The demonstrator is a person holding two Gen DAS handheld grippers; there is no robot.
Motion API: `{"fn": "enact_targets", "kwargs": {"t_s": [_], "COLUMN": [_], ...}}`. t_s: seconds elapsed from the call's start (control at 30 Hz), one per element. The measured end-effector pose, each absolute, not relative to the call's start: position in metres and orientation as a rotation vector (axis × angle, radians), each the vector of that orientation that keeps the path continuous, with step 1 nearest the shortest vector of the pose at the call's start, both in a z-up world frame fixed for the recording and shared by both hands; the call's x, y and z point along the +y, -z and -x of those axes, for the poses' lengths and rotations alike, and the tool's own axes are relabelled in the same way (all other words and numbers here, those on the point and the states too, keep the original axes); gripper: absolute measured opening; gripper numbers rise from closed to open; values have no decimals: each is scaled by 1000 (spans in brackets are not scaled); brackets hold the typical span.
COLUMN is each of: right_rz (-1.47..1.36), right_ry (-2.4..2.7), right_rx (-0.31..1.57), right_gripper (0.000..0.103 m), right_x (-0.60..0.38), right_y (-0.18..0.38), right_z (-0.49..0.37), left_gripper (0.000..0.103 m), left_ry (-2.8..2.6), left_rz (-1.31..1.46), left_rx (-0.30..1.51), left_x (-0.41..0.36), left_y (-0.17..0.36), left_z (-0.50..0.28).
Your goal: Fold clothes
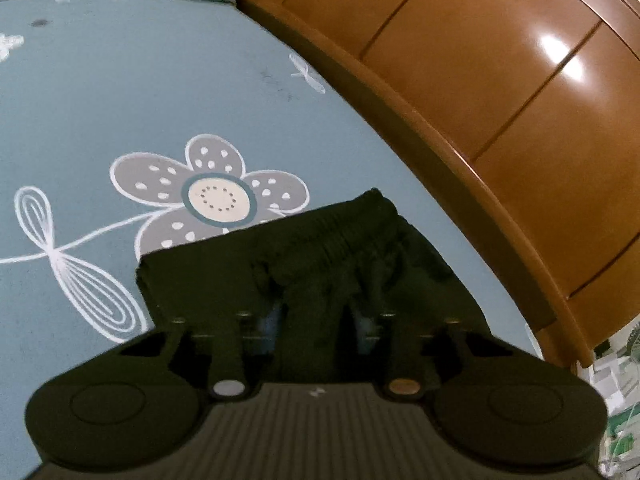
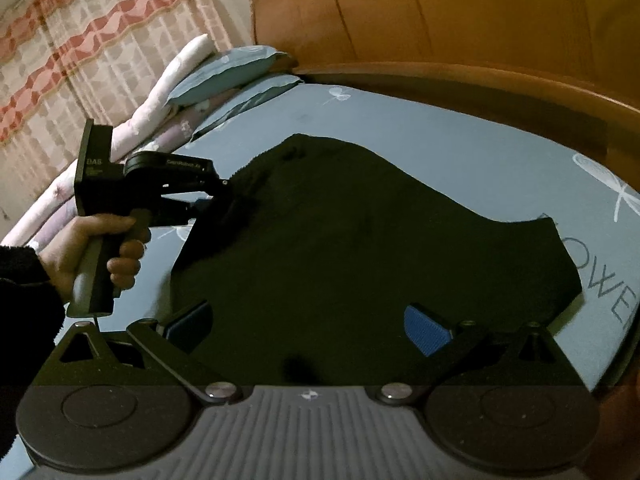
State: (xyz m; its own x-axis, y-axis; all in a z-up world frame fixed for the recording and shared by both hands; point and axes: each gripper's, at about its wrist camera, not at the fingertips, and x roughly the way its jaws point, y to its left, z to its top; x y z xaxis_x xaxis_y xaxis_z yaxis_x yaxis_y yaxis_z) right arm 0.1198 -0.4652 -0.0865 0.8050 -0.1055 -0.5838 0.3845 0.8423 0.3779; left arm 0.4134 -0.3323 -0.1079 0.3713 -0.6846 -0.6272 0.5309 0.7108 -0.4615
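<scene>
Left tool (image 1: 314,320), garment (image 2: 360,240) pinched.

Wearing a fuzzy black sleeve (image 2: 20,280) down to the wrist of the hand (image 2: 80,248); showing matte black tongs (image 2: 308,332) with blue ribbed pads (image 2: 424,328), round silver pivot screws (image 2: 218,390) and a grey ridged housing; carrying white lettering on the left tongs (image 2: 212,200), one brass-coloured screw (image 1: 404,386)

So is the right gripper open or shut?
Open: the right gripper has its blue pads spread wide over the dark garment.
</scene>
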Motion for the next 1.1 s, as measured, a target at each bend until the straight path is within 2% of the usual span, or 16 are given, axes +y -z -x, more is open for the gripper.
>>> {"fn": "enact_targets", "kwargs": {"t_s": [0.1,0.2,0.23,0.3,0.53,0.8,1.0,1.1], "right_rz": [-521,-529,-533,-542,-491,-483,-478,-475], "right_ry": [279,292,297,299,297,299,304,305], "right_rx": [579,580,583,591,619,629,634,633], "right_gripper": [103,103,103,103,103,103,103,103], "right_x": [-468,-470,-470,-470,-464,-461,-461,-460], "right_y": [87,89,90,92,93,95,95,96], "right_z": [-120,-121,-122,-124,-124,-126,-128,-128], "left_gripper": [14,18,30,48,46,52,64,65], "left_ry": [794,846,857,824,851,820,794,819], "left_rz": [244,222,190,88,-211,-66,45,186], "left_rx": [847,842,845,792,495,608,692,785], "left_x": [-324,-326,-330,-340,-371,-352,-338,-332], "left_y": [95,83,81,81,83,89,94,110], "left_z": [-410,-407,-405,-392,-330,-359,-380,-401]}}
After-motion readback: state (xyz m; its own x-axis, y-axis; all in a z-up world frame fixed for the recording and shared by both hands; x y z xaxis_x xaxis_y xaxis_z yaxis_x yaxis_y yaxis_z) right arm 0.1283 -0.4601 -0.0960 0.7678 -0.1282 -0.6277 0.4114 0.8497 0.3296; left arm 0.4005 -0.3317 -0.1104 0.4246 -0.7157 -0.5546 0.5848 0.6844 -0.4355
